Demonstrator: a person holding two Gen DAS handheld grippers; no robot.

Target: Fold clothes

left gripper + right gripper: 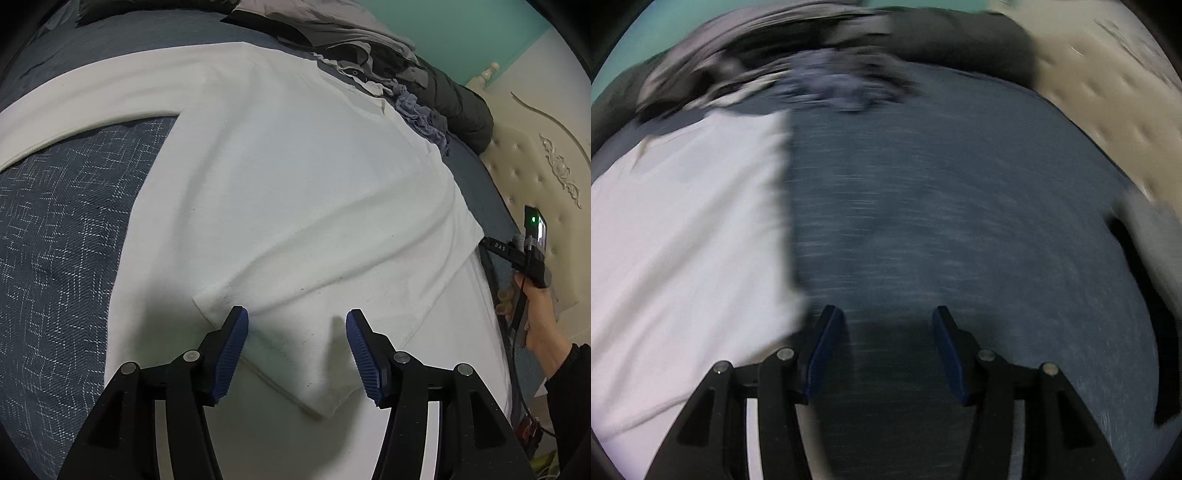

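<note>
In the left wrist view, a white long-sleeved top (295, 177) is seen spread on the blue bedspread (62, 229), one sleeve folded across its body. The left gripper (297, 354) is held apart over the sleeve's cuff, clamping nothing.

In the blurred right wrist view, the right gripper (888, 350) stands apart and empty over bedspread, just beside the top's edge (783, 206). The soft, light fabric is best pinched at an edge.
</note>
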